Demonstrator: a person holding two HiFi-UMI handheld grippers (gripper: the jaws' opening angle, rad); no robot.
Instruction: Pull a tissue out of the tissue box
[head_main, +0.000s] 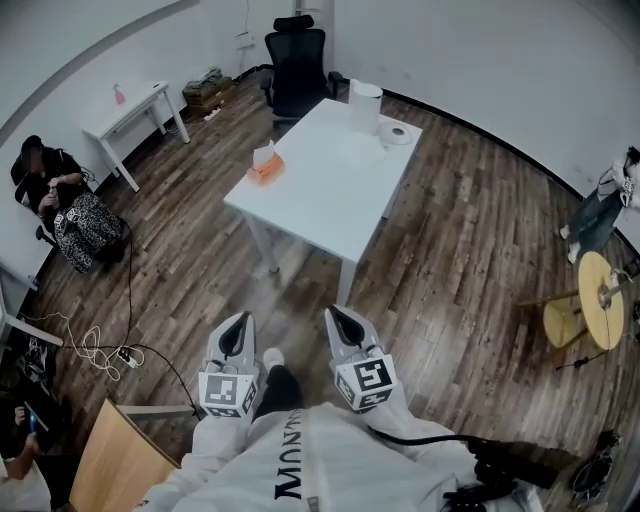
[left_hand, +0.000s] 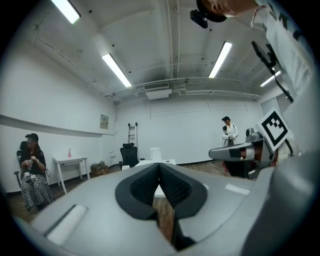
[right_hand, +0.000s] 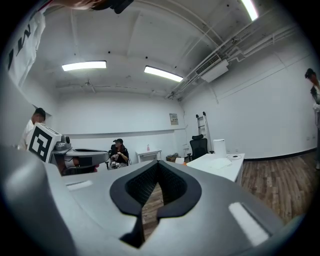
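Observation:
An orange tissue box (head_main: 265, 165) with a white tissue sticking up stands near the left edge of the white table (head_main: 330, 190), well ahead of me across the wooden floor. The right gripper view shows the tissue box (right_hand: 180, 160) small and far off, on the table (right_hand: 220, 164). My left gripper (head_main: 238, 320) and right gripper (head_main: 332, 313) are held side by side close to my body, level, pointing at the table. Both are shut, tips touching, with nothing between them. In their own views the left gripper (left_hand: 160, 165) and the right gripper (right_hand: 159, 163) show pads closed together.
A tall paper roll (head_main: 364, 105) and a flat roll (head_main: 400, 134) sit at the table's far end, with a black office chair (head_main: 297, 60) behind. A small white desk (head_main: 130, 110), a seated person (head_main: 45, 175), a floor cable (head_main: 95, 350) and a round yellow table (head_main: 600, 300) surround the room.

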